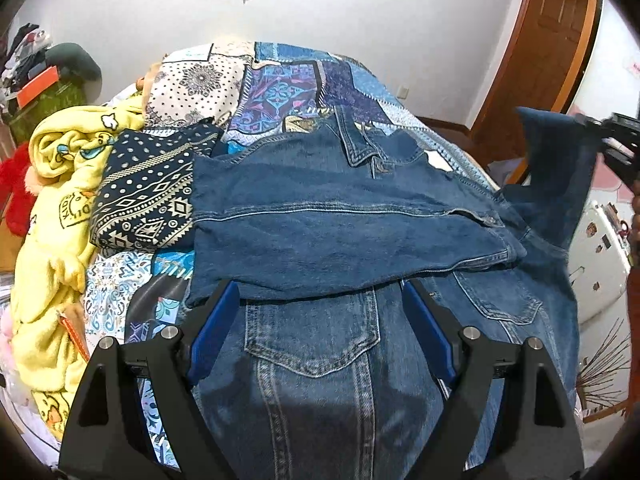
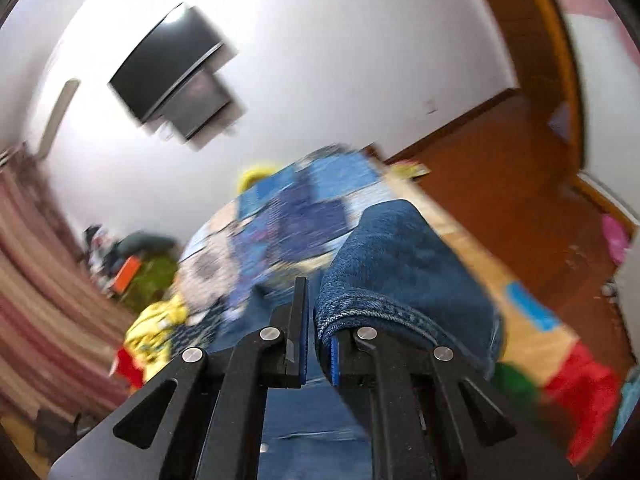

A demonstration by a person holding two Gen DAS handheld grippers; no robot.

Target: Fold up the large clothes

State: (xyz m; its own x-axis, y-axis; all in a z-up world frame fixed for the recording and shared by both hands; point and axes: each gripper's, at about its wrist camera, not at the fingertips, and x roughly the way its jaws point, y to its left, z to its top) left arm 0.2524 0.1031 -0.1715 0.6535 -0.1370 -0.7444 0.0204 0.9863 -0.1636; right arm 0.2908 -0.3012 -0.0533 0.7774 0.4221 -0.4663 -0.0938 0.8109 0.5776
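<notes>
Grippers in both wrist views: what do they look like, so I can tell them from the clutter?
Both match. The left gripper has matte black angular linkage arms with triangular cut-outs, round silver pivot pins, and blue pads inside its fingers. The right gripper shows the same black arms, silver pins and blue pads. No cables, markings or sleeves visible.

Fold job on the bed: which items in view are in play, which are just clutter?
In play:
- denim jacket, one sleeve already folded across it
- right gripper, shut on the jacket's other sleeve, lifted
- left gripper, open above the jacket

Clutter:
- yellow blanket
- patterned navy cloth
- red plush
- patchwork bedspread
- wall TV
</notes>
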